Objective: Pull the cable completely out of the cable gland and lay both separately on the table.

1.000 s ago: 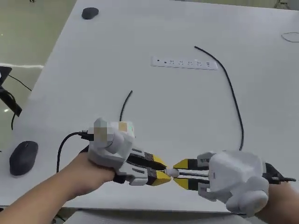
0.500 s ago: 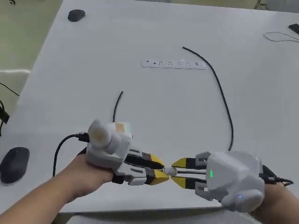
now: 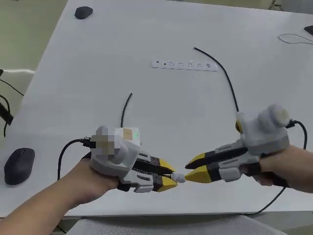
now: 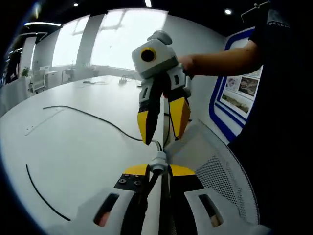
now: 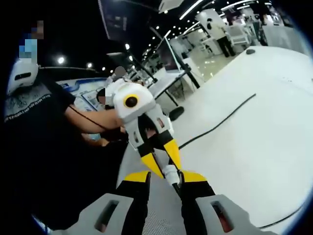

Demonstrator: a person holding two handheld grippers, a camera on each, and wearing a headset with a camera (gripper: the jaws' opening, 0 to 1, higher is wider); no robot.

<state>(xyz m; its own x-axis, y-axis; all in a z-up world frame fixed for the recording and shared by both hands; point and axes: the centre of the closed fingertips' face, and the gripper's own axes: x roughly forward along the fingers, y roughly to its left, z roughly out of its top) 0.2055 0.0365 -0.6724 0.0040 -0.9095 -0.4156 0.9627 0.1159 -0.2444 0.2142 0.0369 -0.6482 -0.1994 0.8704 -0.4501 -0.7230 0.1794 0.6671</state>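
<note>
The left gripper (image 3: 170, 179) is clamped on the small white cable gland (image 3: 180, 178), holding it above the near edge of the white table (image 3: 98, 63). The right gripper (image 3: 191, 169) faces it with its jaws parted, tips just beside the gland. In the left gripper view a thin pale strand (image 4: 155, 144) curls from the gland up to one of those tips. A short black cable (image 3: 125, 108) lies beyond the left gripper, its near end hidden behind it. Farther off are a long black cable (image 3: 222, 73) and a power strip (image 3: 183, 64). A mouse (image 3: 18, 165) sits at the near left.
</note>
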